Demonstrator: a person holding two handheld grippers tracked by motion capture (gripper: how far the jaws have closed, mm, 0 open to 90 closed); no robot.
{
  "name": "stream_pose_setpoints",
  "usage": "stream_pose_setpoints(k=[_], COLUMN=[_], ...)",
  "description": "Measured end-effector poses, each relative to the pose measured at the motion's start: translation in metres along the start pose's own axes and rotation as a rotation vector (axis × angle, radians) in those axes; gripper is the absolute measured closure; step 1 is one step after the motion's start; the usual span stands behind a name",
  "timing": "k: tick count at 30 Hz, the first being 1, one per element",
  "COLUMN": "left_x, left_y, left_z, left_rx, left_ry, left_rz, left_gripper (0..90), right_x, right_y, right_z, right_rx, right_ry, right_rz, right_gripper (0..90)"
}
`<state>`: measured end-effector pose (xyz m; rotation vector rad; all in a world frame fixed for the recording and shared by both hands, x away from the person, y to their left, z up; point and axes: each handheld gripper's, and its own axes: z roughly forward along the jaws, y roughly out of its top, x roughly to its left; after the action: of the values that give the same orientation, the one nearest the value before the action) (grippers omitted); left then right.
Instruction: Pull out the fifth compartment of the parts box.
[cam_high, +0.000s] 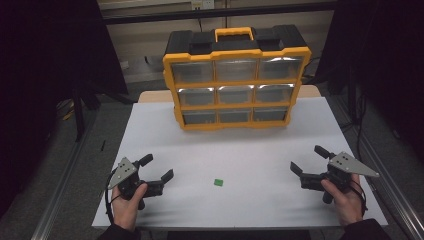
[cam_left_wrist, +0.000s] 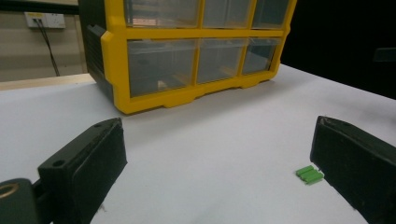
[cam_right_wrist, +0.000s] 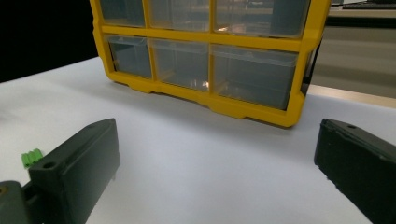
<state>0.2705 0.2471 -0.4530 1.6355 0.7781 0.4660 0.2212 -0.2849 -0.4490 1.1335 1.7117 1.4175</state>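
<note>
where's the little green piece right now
The green piece lies on the white table in the high view, near the front edge, between the two hand-held grippers and closer to the left one.

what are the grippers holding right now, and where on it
Nothing. The left gripper and the right gripper both have open, empty jaws. The small green piece lies loose on the table between them, untouched.

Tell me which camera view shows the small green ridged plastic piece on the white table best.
The left gripper view: the small green ridged plastic piece is close, its ridges visible. The right gripper view shows it half hidden behind a jaw; the high view shows a tiny green square.
</note>
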Motion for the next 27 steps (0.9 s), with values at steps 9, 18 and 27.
stream_pose_setpoints(k=[9, 18, 27], left_x=[-0.003, -0.005, -0.003], left_y=[0.0, 0.001, 0.002], left_z=[0.002, 0.001, 0.002], left_rx=[0.019, 0.027, 0.039], left_ry=[0.007, 0.008, 0.015], left_rz=[-0.007, -0.012, -0.008], left_gripper=[3.7, 3.7, 3.8], right_x=[0.003, 0.021, 0.036], right_y=[-0.002, 0.0, 0.008], right_z=[0.003, 0.016, 0.03], right_rx=[0.006, 0.026, 0.058], right_ry=[-0.003, 0.048, 0.078], right_rz=[-0.015, -0.041, -0.092], right_gripper=[0.0, 0.0, 0.0])
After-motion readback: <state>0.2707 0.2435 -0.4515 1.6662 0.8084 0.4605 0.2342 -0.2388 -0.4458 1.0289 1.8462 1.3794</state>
